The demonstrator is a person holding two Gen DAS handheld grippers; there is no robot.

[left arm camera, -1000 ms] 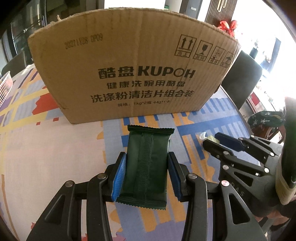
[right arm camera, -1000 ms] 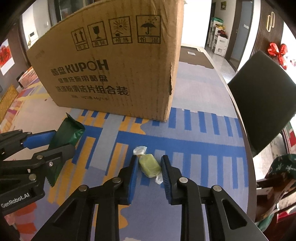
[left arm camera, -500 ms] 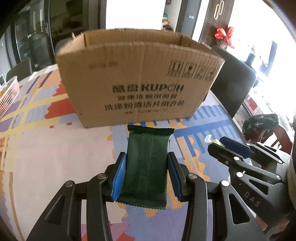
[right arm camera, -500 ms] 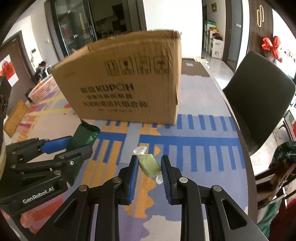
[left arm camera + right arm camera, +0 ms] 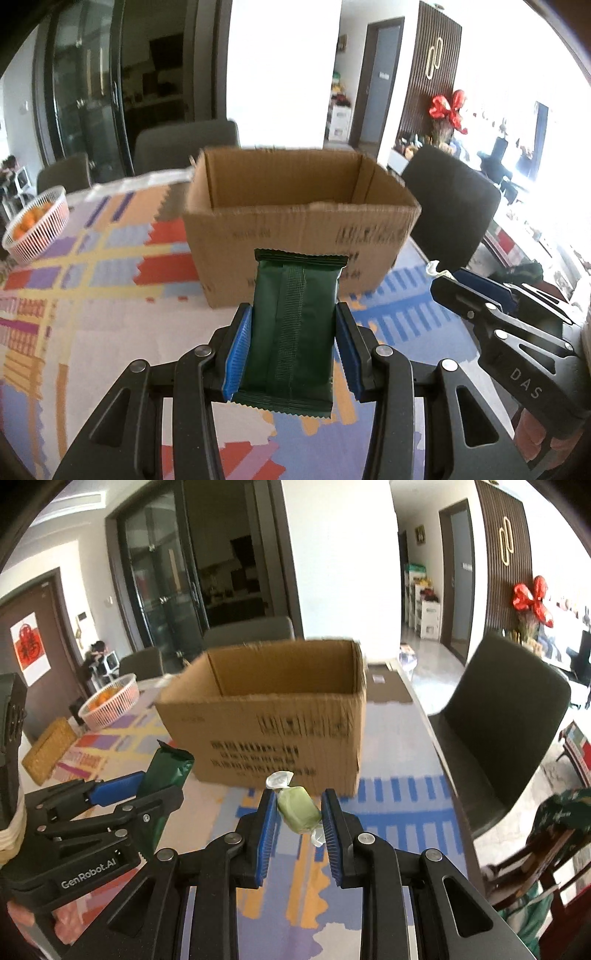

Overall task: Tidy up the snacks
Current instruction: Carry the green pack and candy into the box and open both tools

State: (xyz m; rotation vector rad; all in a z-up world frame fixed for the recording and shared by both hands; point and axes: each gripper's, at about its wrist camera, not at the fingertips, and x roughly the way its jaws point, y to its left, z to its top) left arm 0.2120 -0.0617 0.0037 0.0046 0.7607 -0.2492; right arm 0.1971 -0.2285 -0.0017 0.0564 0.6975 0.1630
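Two grippers are loaded, one snack apiece. The left gripper (image 5: pixel 293 354), at the bottom centre of its own view, has its blue pads pressed against the long sides of a dark green snack packet (image 5: pixel 293 332), which stands upright between them with its crimped top edge overlapping the front of the box beyond. The right gripper (image 5: pixel 299 821), low in the middle of its view, is clamped on a pale green wrapped candy (image 5: pixel 298 809), twisted clear ends poking out above and below the pads. Each gripper shows at the edge of the other's picture, so they hang side by side, near each other.

Further out, in the middle of both frames, sits an open cardboard box (image 5: pixel 295 225) on a table covered with a bright patterned cloth (image 5: pixel 92 295). Its flaps are out of the way and the inner walls show; I cannot see the floor of it, so whether anything is inside yet is hidden. Both snacks are in the air, short of the box's near wall, about level with its rim. Toward the upper left sits a white basket of orange fruit (image 5: pixel 110 703), and dark chairs (image 5: pixel 506 731) ring the table.

My read: both pickups are done, and the carry over the rim and the drop into the box remain.
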